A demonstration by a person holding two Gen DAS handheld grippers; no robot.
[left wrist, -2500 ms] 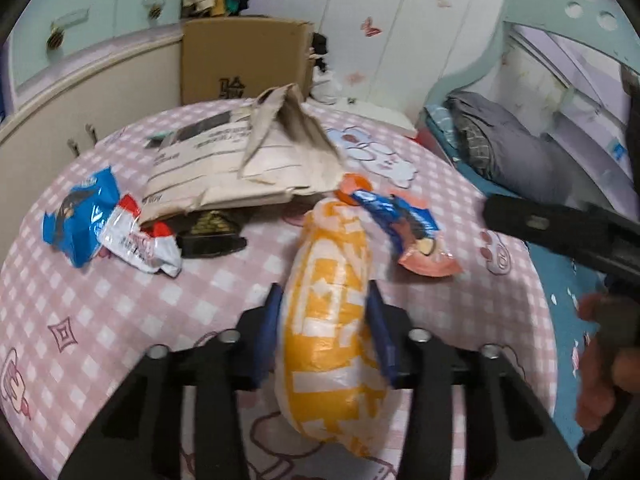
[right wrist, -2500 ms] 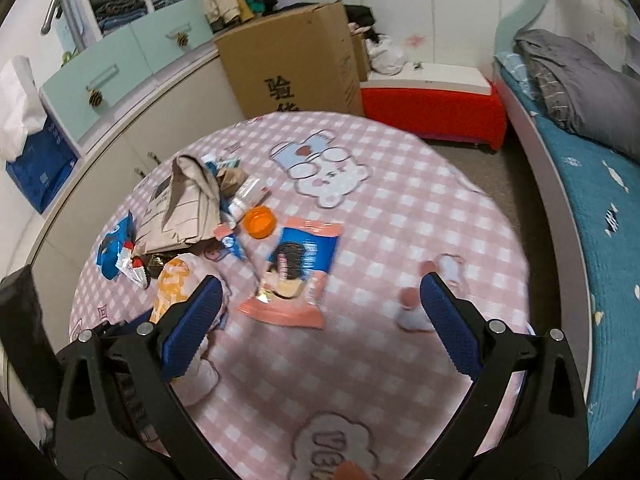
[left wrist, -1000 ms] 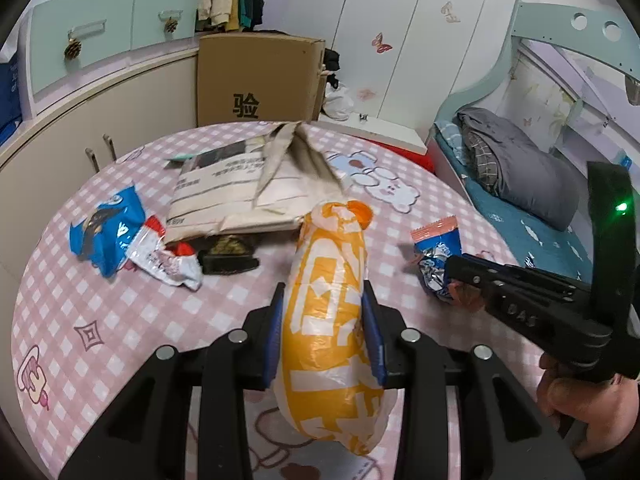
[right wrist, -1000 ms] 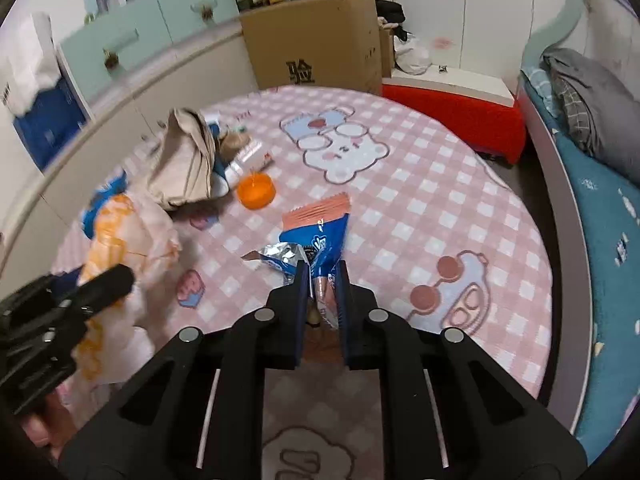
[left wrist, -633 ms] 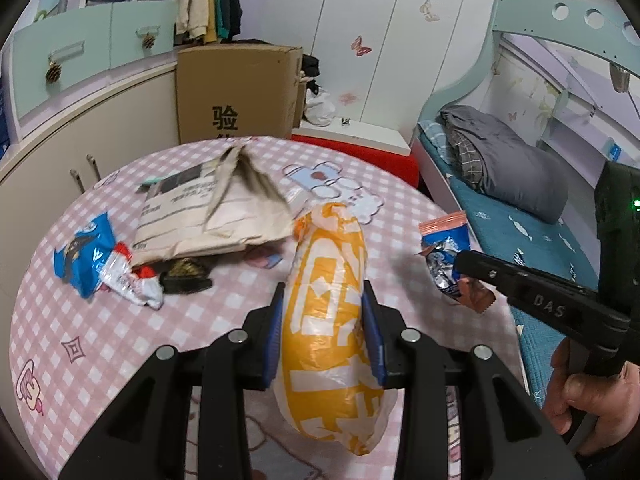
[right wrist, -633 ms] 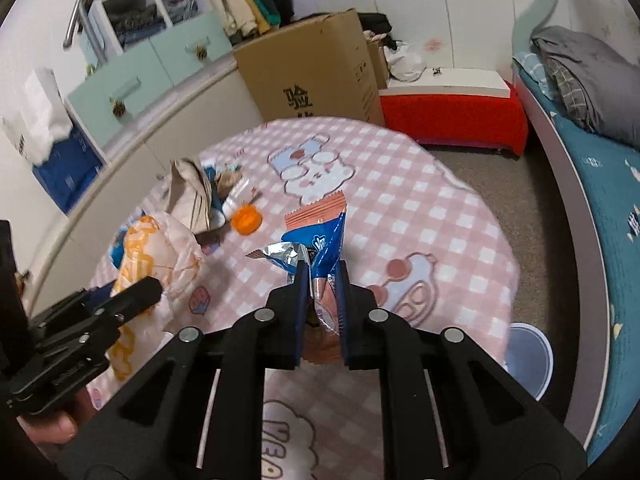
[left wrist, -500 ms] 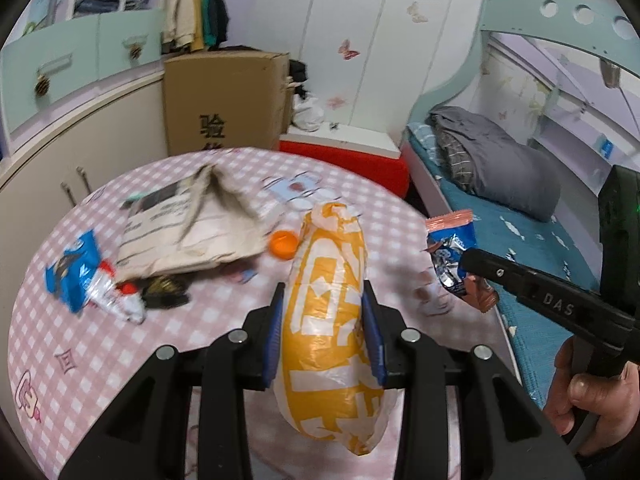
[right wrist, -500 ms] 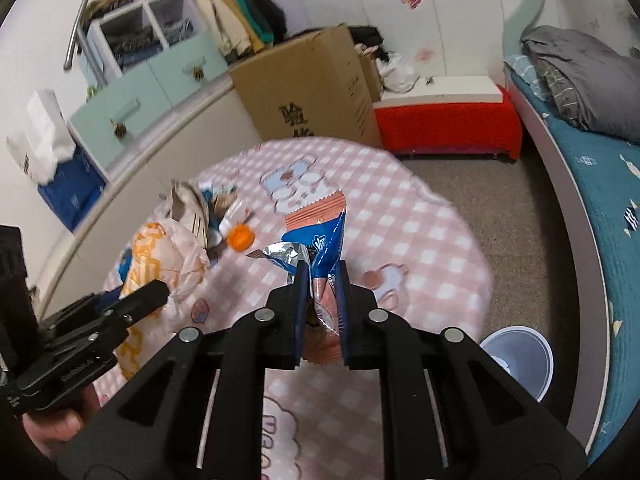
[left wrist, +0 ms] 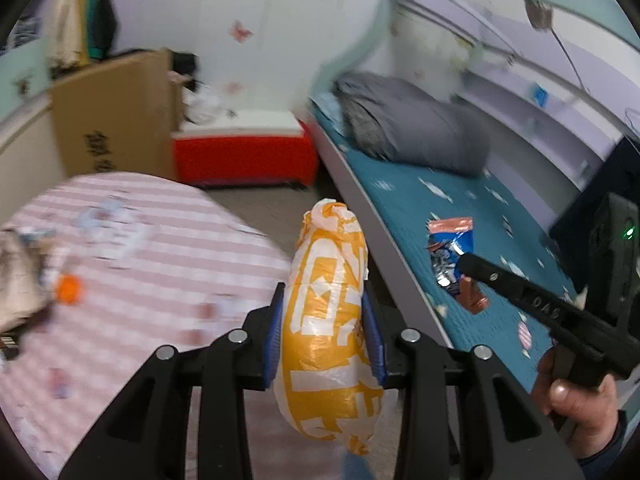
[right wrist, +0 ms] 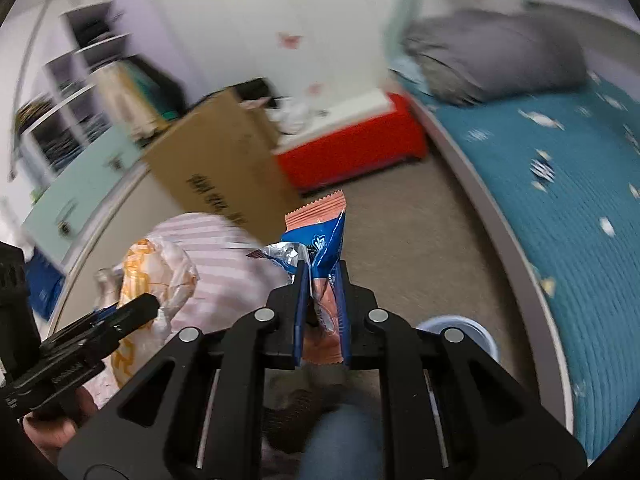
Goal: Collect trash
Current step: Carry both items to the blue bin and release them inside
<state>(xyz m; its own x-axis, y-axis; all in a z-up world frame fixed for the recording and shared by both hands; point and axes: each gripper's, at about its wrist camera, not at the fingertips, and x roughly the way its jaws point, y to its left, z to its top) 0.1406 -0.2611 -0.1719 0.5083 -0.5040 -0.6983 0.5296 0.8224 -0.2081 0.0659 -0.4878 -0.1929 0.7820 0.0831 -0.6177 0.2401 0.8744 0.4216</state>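
My left tool (left wrist: 323, 344) clamped on orange-and-white plastic bag (left wrist: 328, 320), held beyond surface (left wrist: 152, 264) edge. My right tool (right wrist: 322, 304) pinched tight on blue-and-pink snack wrapper (right wrist: 324, 240), over floor (right wrist: 400, 248). Only right view shows pale round bin (right wrist: 460, 332) on floor just past tool, beside bed (right wrist: 560, 184); only left view shows orange cap (left wrist: 69, 289) on surface. "DAS" readable on right tool arm. Cardboard box (left wrist: 112, 120) print blurred. Open floor between surface and bed.

Cardboard box (right wrist: 224, 168) by red bench (right wrist: 352, 148); grey bedding (left wrist: 408, 128) on bed.
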